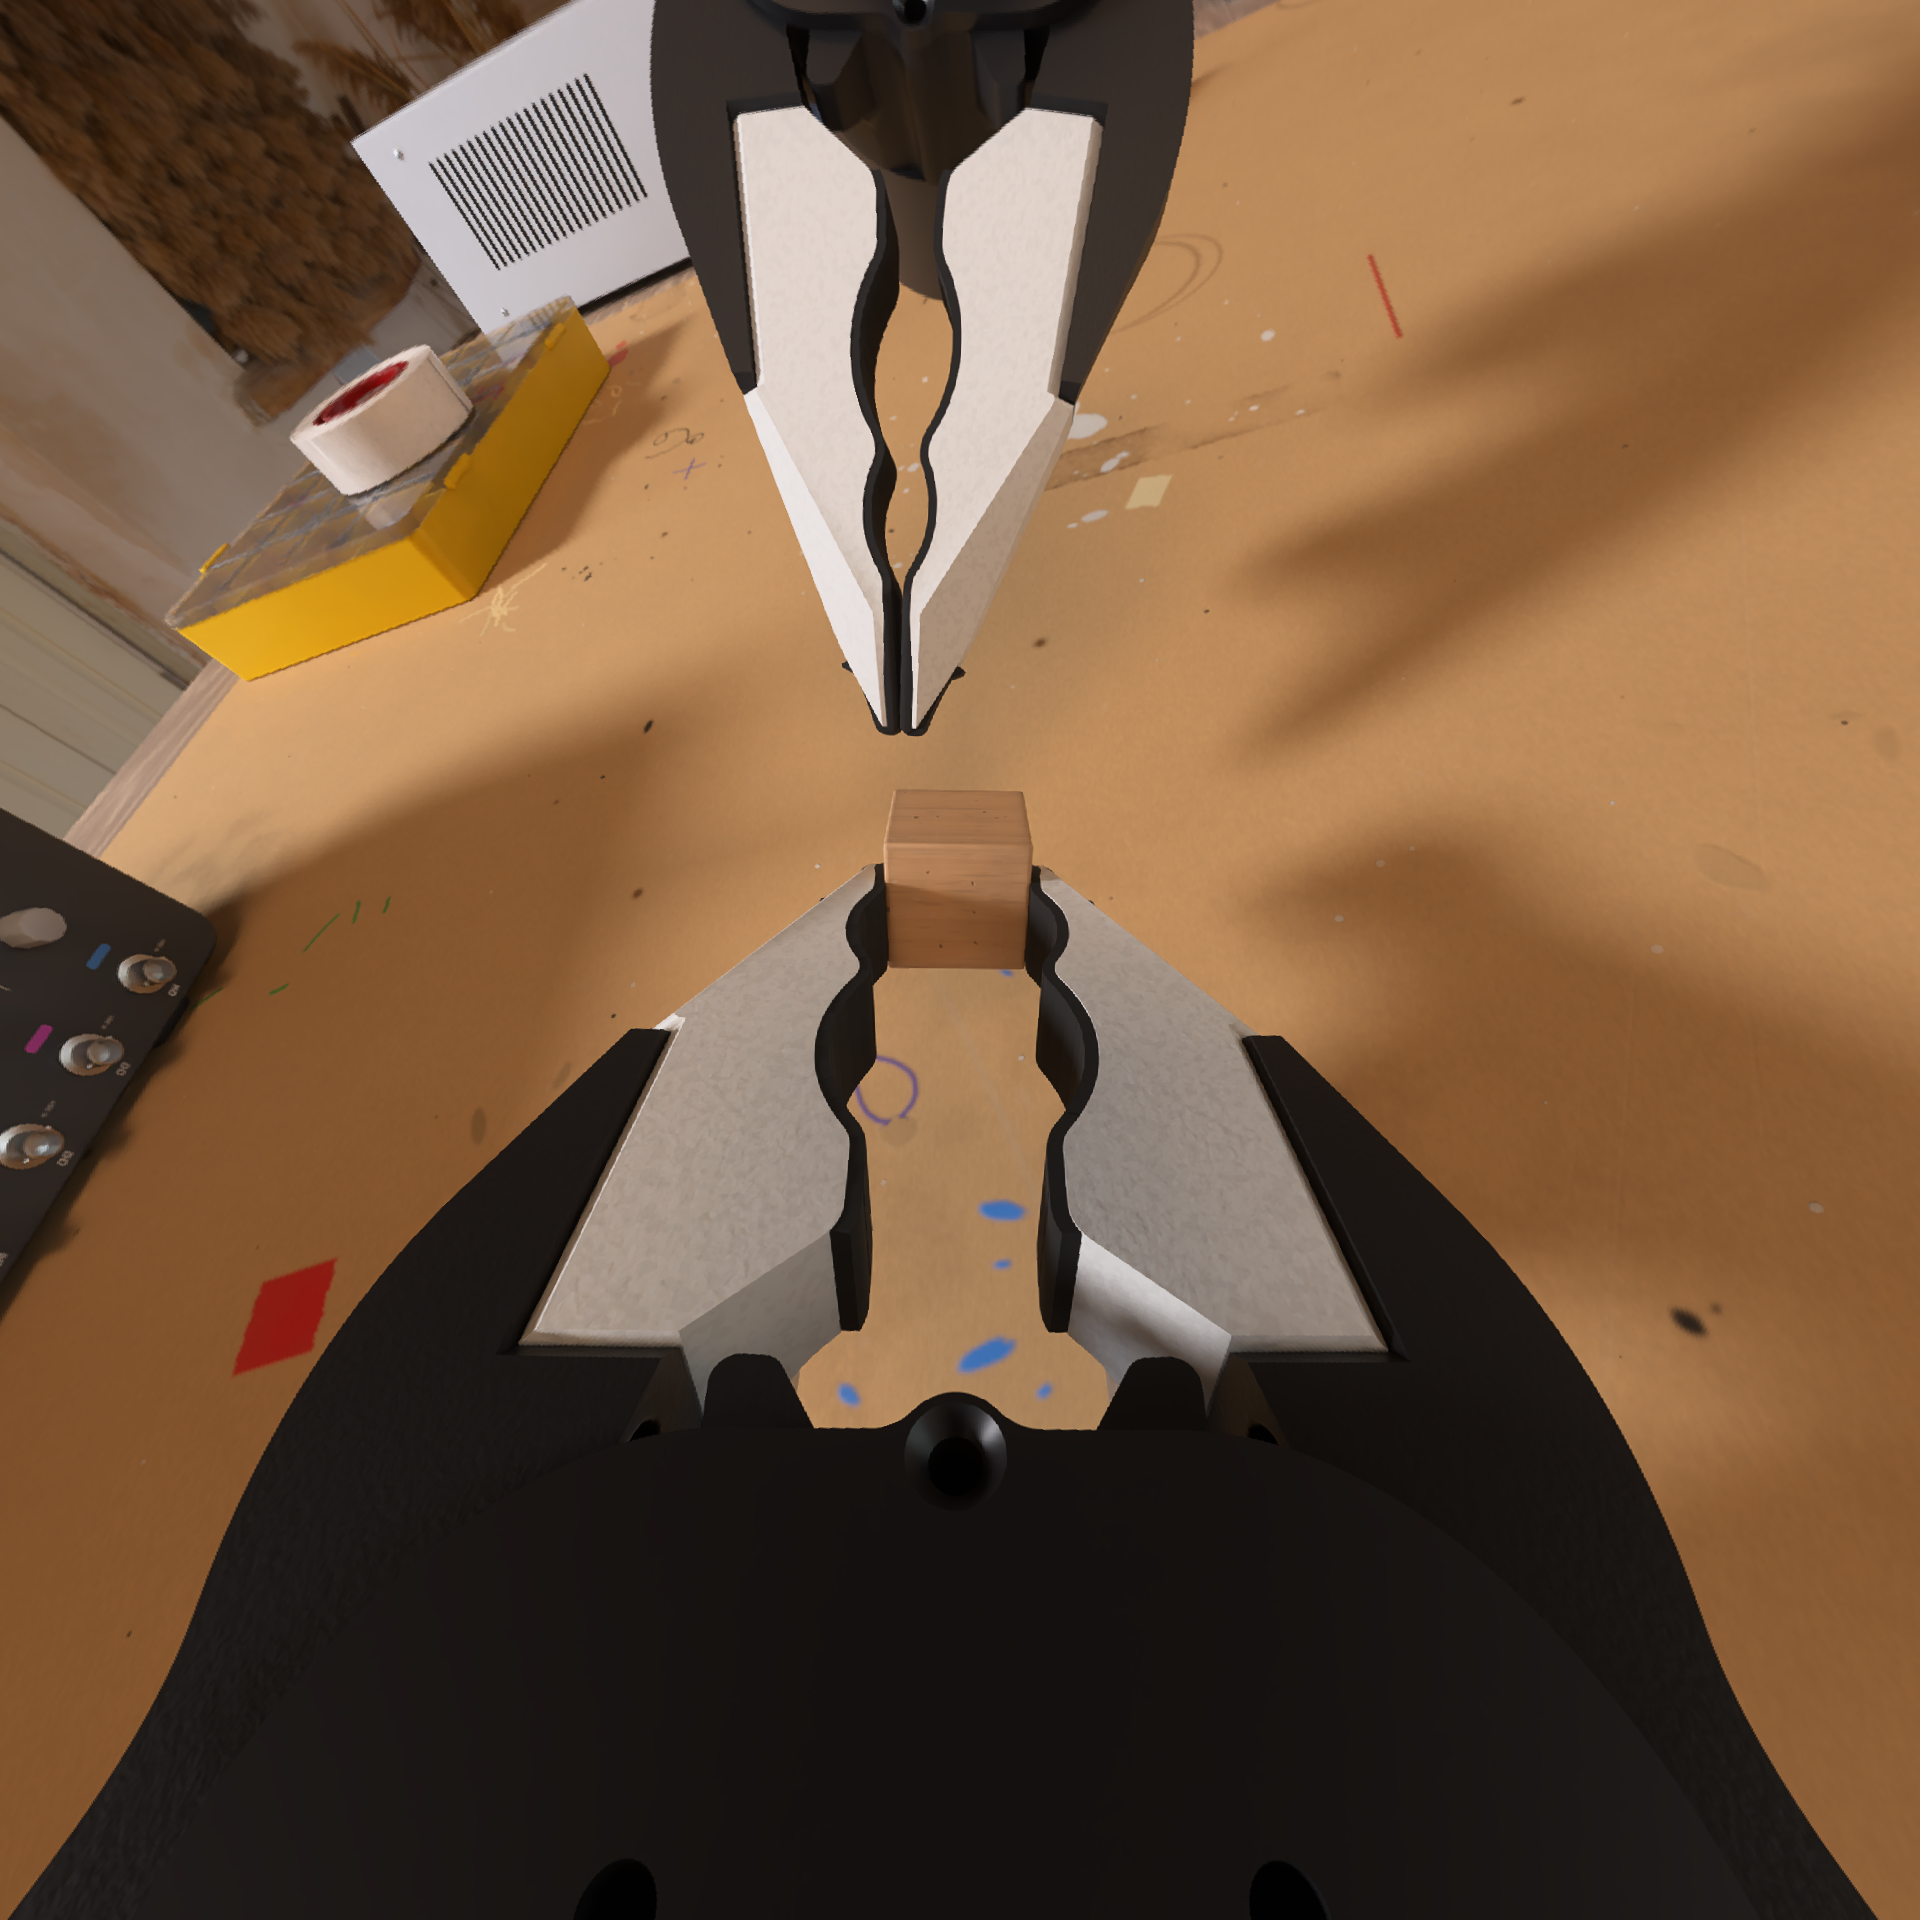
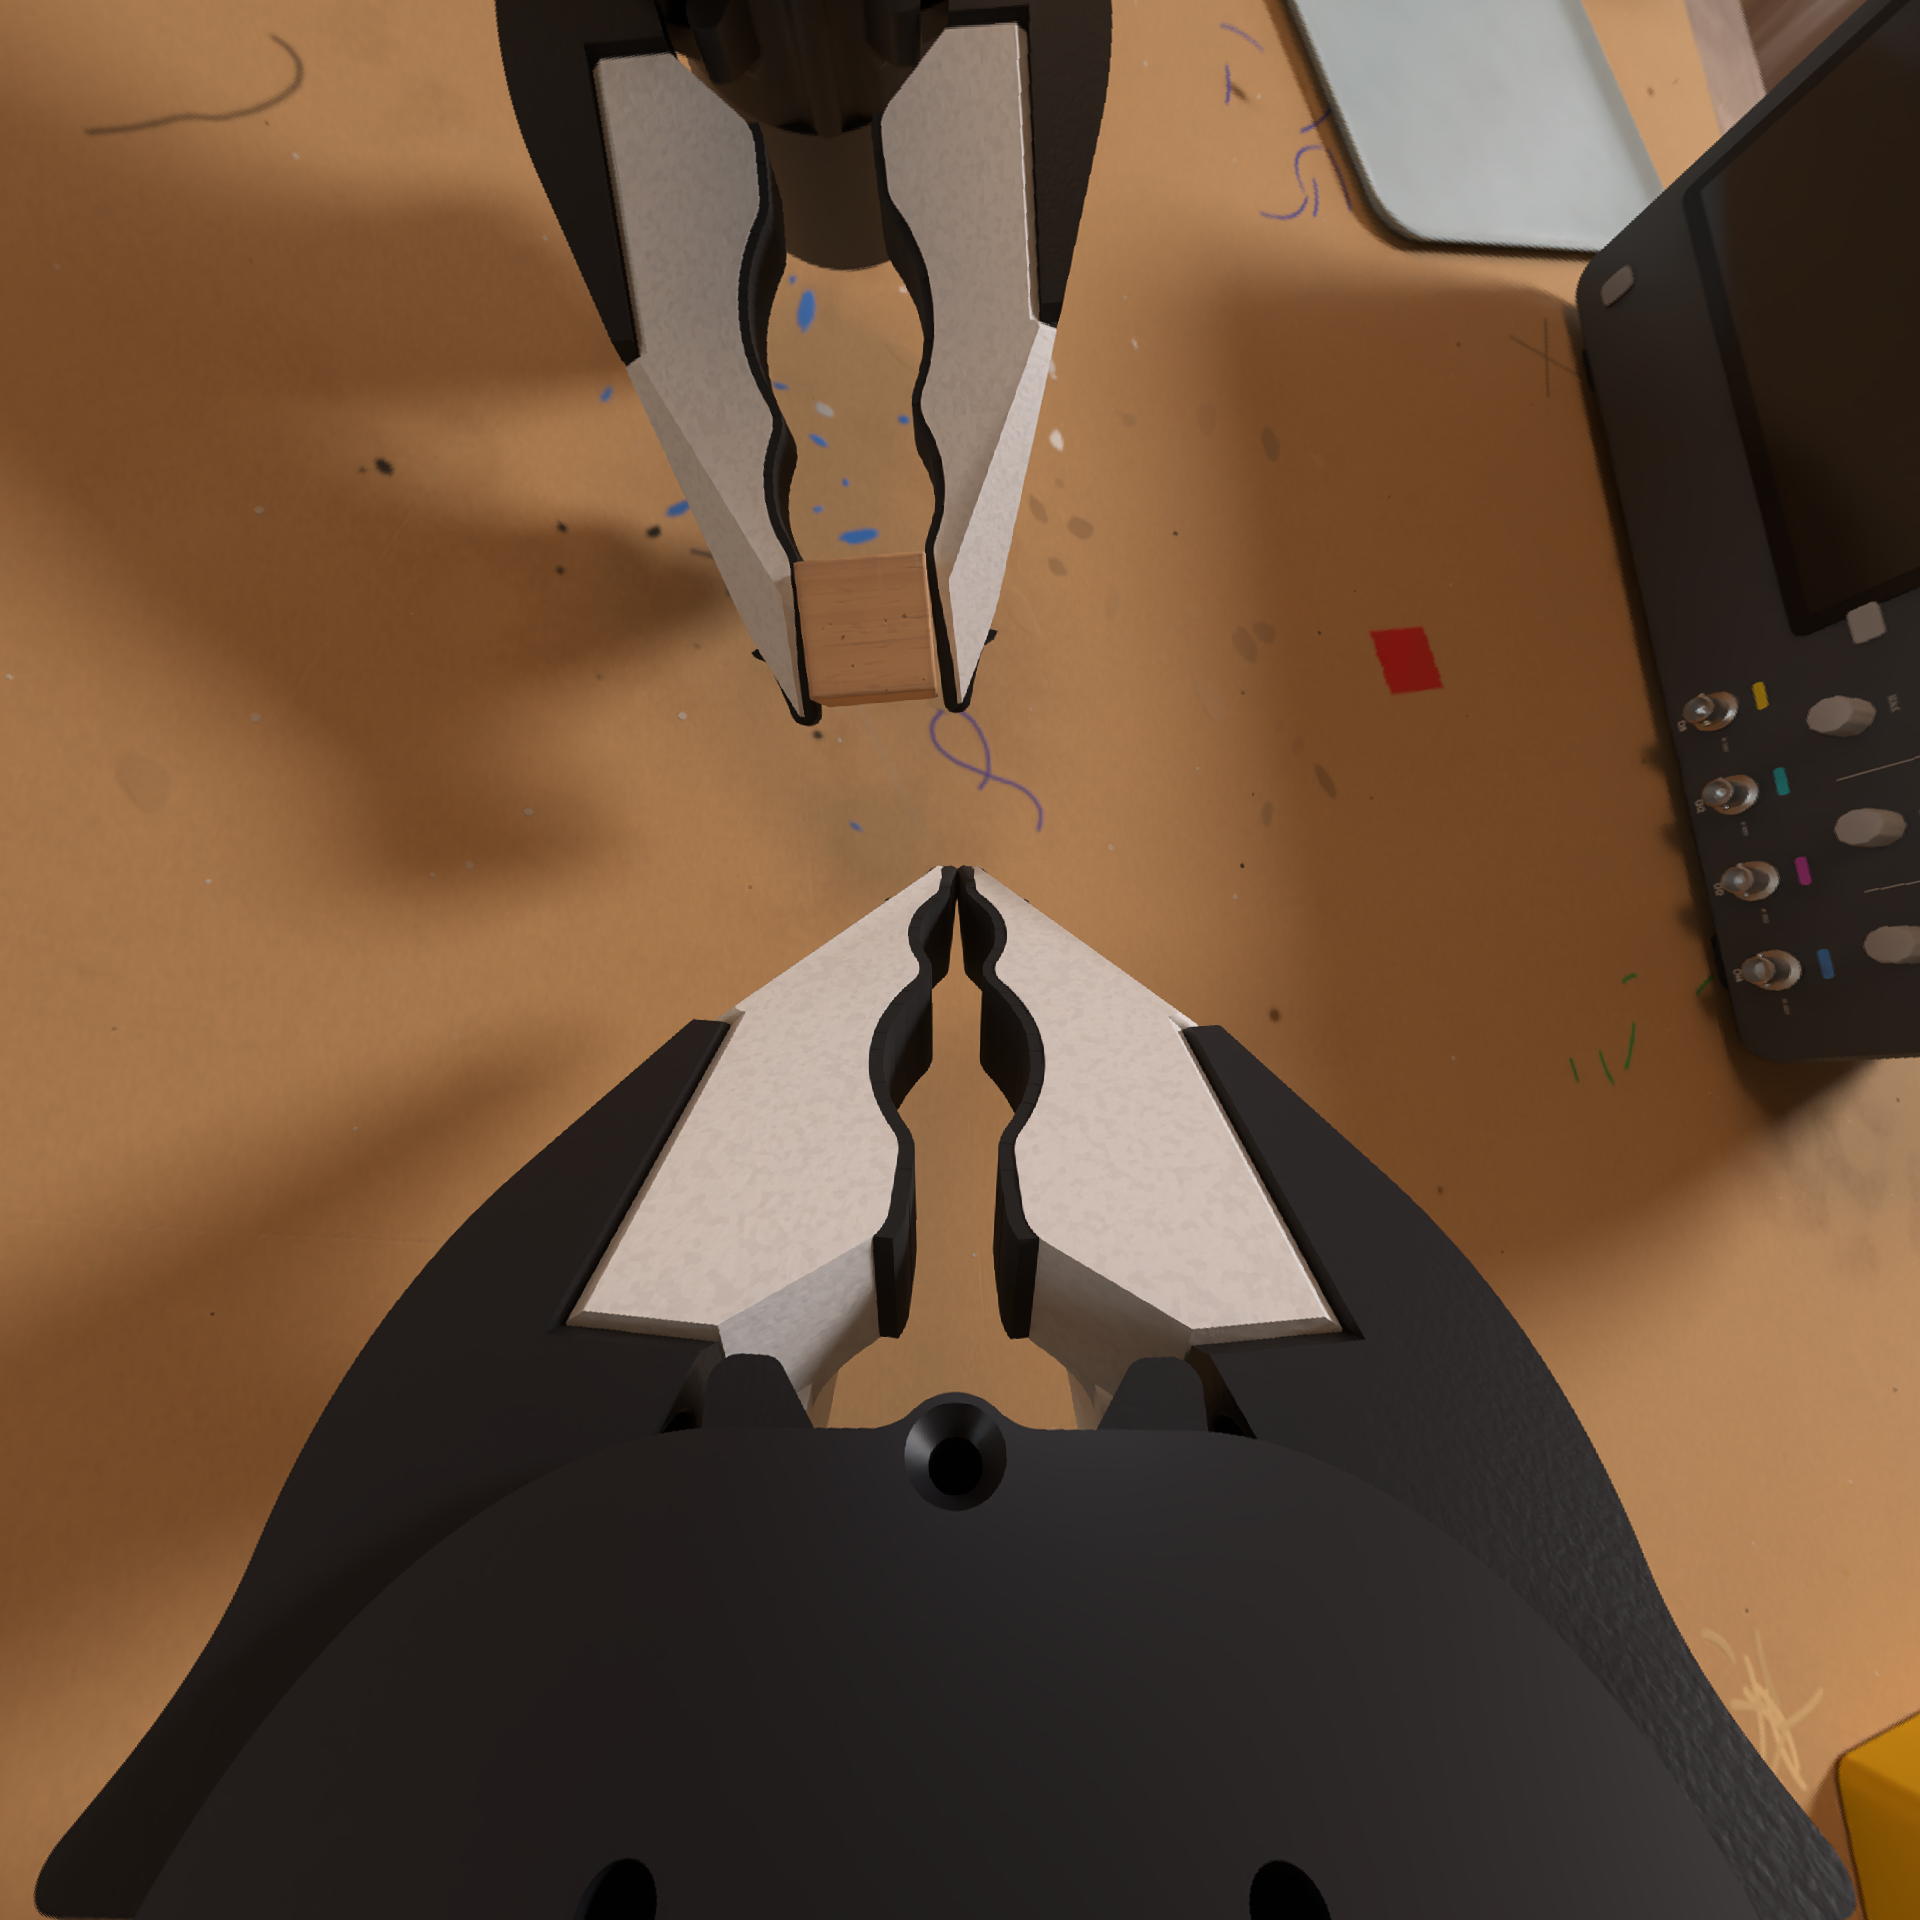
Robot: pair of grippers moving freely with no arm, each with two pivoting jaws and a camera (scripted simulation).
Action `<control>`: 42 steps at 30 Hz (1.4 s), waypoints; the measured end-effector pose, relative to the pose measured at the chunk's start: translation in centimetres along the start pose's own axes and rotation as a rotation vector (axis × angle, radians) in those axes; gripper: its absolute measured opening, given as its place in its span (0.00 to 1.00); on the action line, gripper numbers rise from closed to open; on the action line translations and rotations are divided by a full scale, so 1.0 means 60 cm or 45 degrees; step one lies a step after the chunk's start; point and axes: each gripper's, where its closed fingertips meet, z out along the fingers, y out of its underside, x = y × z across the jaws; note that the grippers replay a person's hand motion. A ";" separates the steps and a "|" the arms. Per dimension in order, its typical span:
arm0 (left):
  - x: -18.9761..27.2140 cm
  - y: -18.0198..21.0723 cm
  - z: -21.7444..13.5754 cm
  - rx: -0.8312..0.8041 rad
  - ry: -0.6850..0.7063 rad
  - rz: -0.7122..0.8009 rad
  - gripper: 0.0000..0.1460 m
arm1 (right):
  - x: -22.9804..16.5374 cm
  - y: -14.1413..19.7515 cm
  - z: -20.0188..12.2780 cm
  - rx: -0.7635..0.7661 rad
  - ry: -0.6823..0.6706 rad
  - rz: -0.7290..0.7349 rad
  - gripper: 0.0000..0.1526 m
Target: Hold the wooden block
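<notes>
Left claw (image 1: 956,883) around wooden block (image 1: 956,883)

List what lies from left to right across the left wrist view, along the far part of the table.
roll of tape on the yellow box → white vented panel → right claw, shut and pointing toward the camera → thin red line on the table.
</notes>
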 end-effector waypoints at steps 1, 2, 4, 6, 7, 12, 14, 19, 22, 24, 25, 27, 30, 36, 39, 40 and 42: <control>0.001 0.002 0.001 -0.010 0.001 0.002 0.17 | -0.001 0.001 0.001 -0.012 0.000 -0.002 0.00; 0.002 0.003 0.001 -0.021 0.001 0.003 0.17 | -0.002 0.002 0.002 -0.022 0.000 -0.003 0.00; 0.005 0.006 0.002 -0.038 0.003 0.005 0.17 | -0.005 0.004 0.004 -0.041 0.000 -0.006 0.00; 0.008 0.009 0.004 -0.059 0.011 0.003 0.17 | -0.009 0.007 0.007 -0.060 -0.003 -0.009 0.00; 0.010 0.011 0.004 -0.068 0.014 0.008 0.17 | -0.010 0.008 0.008 -0.069 -0.005 -0.013 0.00; 0.014 0.015 0.006 -0.089 0.030 0.017 0.17 | -0.016 0.009 0.009 -0.070 -0.006 0.000 0.00; 0.016 0.014 0.006 -0.085 0.040 0.025 0.17 | -0.018 0.010 0.010 -0.067 -0.011 0.005 0.00; 0.020 0.014 0.005 -0.080 0.060 0.032 0.17 | -0.022 0.009 0.011 -0.050 -0.016 0.013 0.00; 0.022 0.017 0.006 -0.098 0.072 0.041 0.17 | -0.025 0.010 0.012 -0.057 -0.023 0.013 0.00; 0.023 0.019 0.007 -0.111 0.075 0.051 0.17 | -0.026 0.009 0.012 -0.056 -0.025 0.011 0.00; 0.023 0.020 0.008 -0.116 0.076 0.056 0.17 | -0.027 0.006 0.012 -0.043 -0.029 0.013 0.00; 0.024 0.024 0.008 -0.130 0.081 0.071 0.17 | -0.029 -0.001 0.011 0.000 -0.044 0.027 0.00; 0.024 0.024 0.008 -0.128 0.082 0.085 0.17 | -0.029 -0.001 0.012 0.009 -0.053 0.035 0.00; 0.025 0.015 0.003 -0.063 0.111 0.086 0.17 | -0.033 -0.007 0.007 0.134 -0.118 0.105 0.00; 0.029 0.009 -0.001 -0.021 0.139 0.091 0.17 | -0.037 -0.015 0.002 0.224 -0.159 0.121 0.00; 0.029 0.007 -0.003 -0.005 0.147 0.089 0.17 | -0.038 -0.018 0.001 0.249 -0.169 0.124 0.00; 0.030 0.004 -0.006 0.019 0.164 0.086 0.17 | -0.039 -0.022 -0.001 0.284 -0.185 0.126 0.00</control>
